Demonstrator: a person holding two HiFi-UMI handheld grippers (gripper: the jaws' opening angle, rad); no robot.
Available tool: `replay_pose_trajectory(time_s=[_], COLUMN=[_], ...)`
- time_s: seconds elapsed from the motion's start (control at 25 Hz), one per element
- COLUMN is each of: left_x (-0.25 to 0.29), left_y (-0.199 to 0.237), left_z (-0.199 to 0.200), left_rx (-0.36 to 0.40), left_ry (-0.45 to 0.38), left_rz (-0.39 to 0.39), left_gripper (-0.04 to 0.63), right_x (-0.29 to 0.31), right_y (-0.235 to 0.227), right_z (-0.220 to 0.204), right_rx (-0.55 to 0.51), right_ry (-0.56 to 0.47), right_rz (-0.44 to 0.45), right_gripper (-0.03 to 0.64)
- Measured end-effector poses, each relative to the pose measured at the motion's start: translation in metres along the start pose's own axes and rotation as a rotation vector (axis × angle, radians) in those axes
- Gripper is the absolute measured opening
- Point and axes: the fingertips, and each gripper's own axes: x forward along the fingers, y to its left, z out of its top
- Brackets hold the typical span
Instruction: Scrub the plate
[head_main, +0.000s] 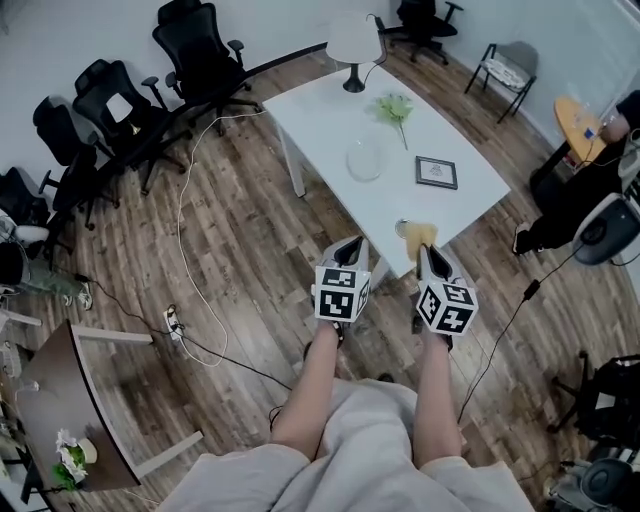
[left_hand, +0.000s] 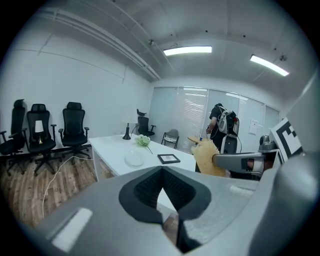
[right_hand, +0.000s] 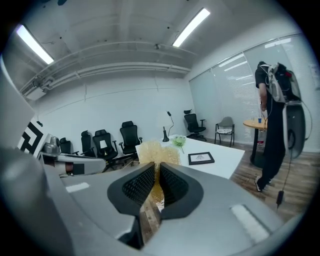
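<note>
While the plate lies on the white table, the left gripper and right gripper are held short of its near edge, over open floor. In the left gripper view, the jaws are pressed together, empty. In the right gripper view, a yellow scrubber is pinched, presumably readied for scrubbing.

We saw a white table on a wooden floor, with a lamp at its far end, a green flower sprig and a framed picture lying on it. Black office chairs stood along the wall, and a grey chair stood well apart from them. A white cable ran across the floor to a power strip.
</note>
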Motion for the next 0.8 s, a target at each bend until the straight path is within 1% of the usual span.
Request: replay_pose_trajectory(time_s=[0.24,0.44,0.6,0.8], left_x=[0.000,-0.017,-0.040,-0.052], left_y=[0.033,0.072,0.108,0.139], left_z=[-0.001,-0.004,-0.008,-0.011], left_rx=[0.013,0.031,0.021,-0.042], left_ry=[0.015,0.026,0.019,-0.002], left_rz=[-0.066,-0.097,-0.089,-0.046], left_gripper=[0.002,0.002,0.002,0.002], right_x=[0.016,0.030,0.034,0.034], right_y=[0.016,0.043,0.066,0.067], right_z=[-0.007,-0.014,-0.019,-0.017], right_rx=[0.044,0.090,0.096,0.088], right_ry=[-0.010,-0.026,-0.032,-0.029], right_rz=[-0.075,-0.115,-0.133,-0.145], right_gripper=[0.055,0.055,0.055,0.055])
